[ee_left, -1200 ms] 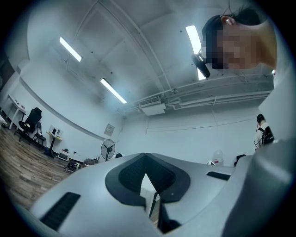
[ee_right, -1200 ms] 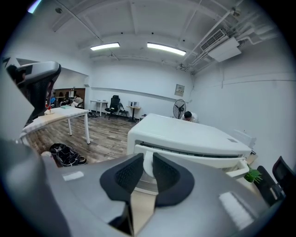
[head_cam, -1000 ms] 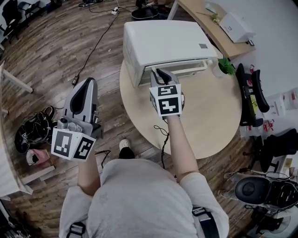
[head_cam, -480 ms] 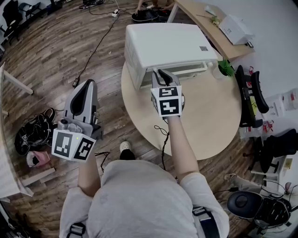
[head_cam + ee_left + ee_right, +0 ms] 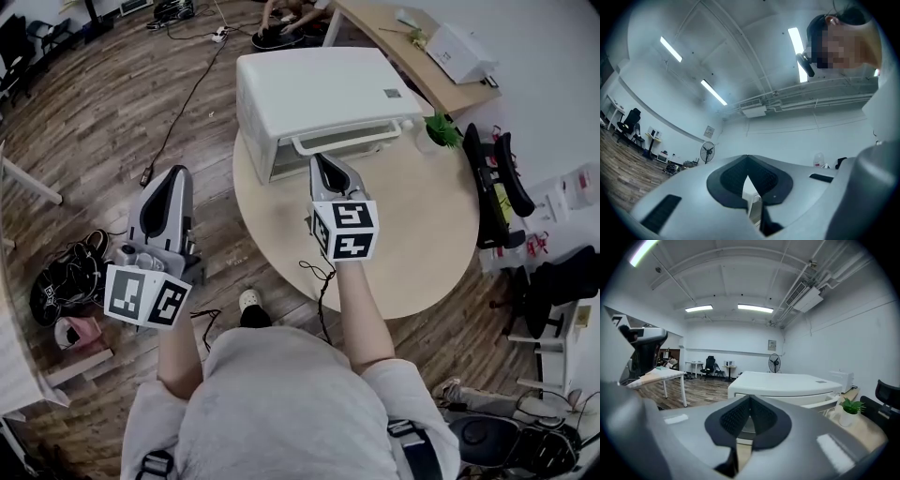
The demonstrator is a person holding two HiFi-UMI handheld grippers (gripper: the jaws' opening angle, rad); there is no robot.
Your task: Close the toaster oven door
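Door: front door of the white box-shaped toaster oven (image 5: 319, 94) looks raised flat against the body; no gap that I can make out from the head view, so judged shut or very nearly.
Handle: white bar handle (image 5: 349, 142) runs along the front's upper edge, nothing touching it.
Oven position: on the far side of the round pale-wood bench (image 5: 422, 234), front turned toward the person.
Right claw (image 5: 323, 163): jaws closing right down, pads together, nothing between them; tip just short of the handle, apart from it.
Left claw (image 5: 172, 176): pads meeting, nothing held; out over the floor, well apart from the oven, pointing up at the ceiling.
Progress: closing appears essentially done. Left, at most: a confirming push if the latch is not seated. Cannot tell latch state.
Bench: otherwise bare except a small green potted plant (image 5: 437, 131) near the oven's right corner.
Room: dark wood-plank floor (image 5: 94, 112) with a black cable (image 5: 183, 98) trailing across it, dark sandals (image 5: 66, 267) at left, a second wooden desk (image 5: 394, 23) beyond, a pedestal fan (image 5: 774, 363) by the far wall.
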